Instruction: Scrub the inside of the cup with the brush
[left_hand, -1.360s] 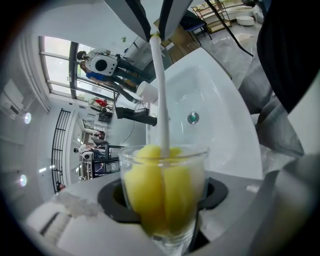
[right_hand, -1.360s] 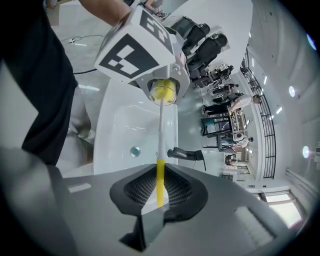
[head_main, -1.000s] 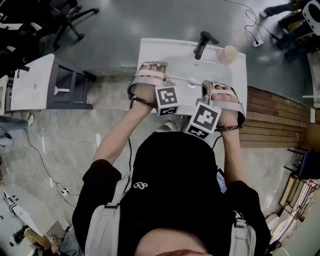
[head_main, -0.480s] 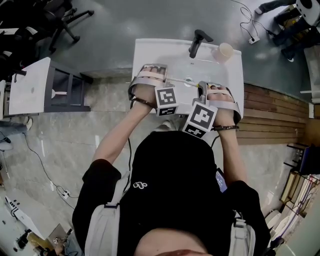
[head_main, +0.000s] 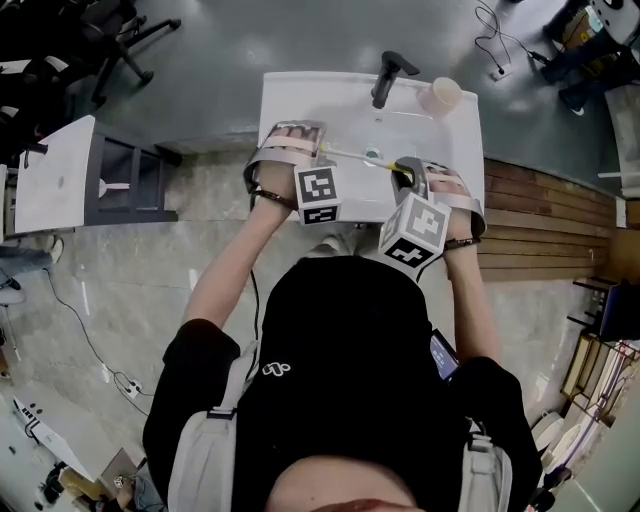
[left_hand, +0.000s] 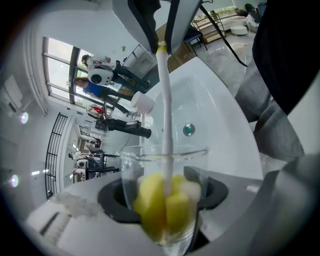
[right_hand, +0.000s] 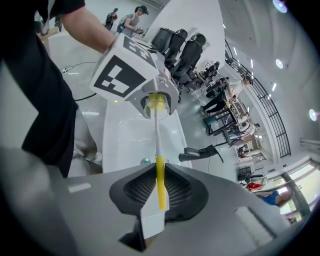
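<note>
A clear glass cup (left_hand: 165, 165) sits between the pads of my left gripper (left_hand: 163, 200), which is shut on it. The brush has a yellow and white sponge head (left_hand: 161, 205) down inside the cup, and its white handle (left_hand: 165, 100) runs up out of the rim. My right gripper (right_hand: 159, 192) is shut on the handle's yellow end (right_hand: 160, 182). In the right gripper view the cup's mouth (right_hand: 157, 104) faces me from the left gripper. In the head view the left gripper (head_main: 300, 150) and right gripper (head_main: 415, 182) face each other over the sink, with the brush handle (head_main: 350, 155) between them.
A white sink (head_main: 300, 100) lies under both grippers, with a black faucet (head_main: 388, 75) at its far edge and a drain (right_hand: 145, 161) in the basin. A beige cup (head_main: 440, 95) stands on the sink's far right corner. A white side table (head_main: 60, 165) stands at the left.
The right gripper has rolled about the brush handle, so its marker cube shows a different face. Both hands stay over the sink, the cup and brush still held.
</note>
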